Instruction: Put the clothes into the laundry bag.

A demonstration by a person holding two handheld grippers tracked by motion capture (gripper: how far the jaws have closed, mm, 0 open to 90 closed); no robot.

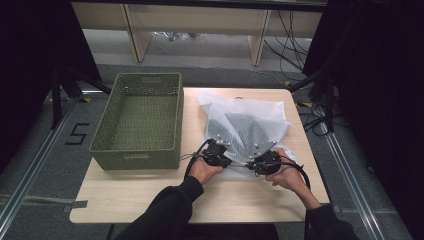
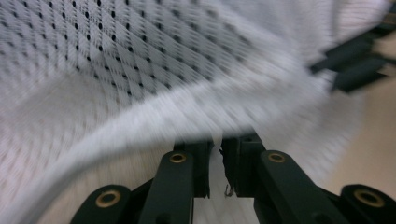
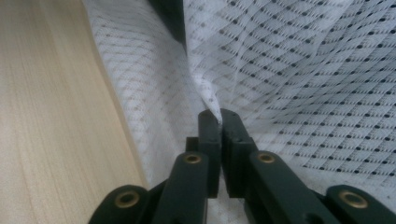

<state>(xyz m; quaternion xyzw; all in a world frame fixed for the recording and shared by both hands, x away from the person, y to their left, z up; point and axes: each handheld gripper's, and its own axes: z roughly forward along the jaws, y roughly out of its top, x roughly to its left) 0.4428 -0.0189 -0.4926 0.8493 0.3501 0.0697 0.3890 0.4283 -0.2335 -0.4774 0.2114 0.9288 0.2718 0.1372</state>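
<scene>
Both grippers are clamped on the near edge of the mesh bag (image 1: pixel 247 125): the left gripper (image 1: pixel 218 153) pinches a thin fold of the white netting between its 2 jaws, and the right gripper (image 1: pixel 265 161) does the same just beside it, a short span of hem between them. In the left gripper view (image 2: pixel 215 158) the cloth rises straight out of the closed jaws and a thick hem sweeps across ahead of them (that picture is blurred, so finer detail is lost). In the right gripper view (image 3: pixel 220 135) the fold stands up from the tips and the fabric billows away to the right.

Ahead of the grippers the bag lies flattened on the table (image 1: pixel 150 195), something dark showing through its mesh. It looks light, limp and thin; it should drape and sag wherever it is unsupported, and a single layer could slide out of a shallow pinch. The hem, being thicker, seems the safer place to hold.

Left of the left gripper sits the green basket (image 1: pixel 141 150), near the bag.
</scene>
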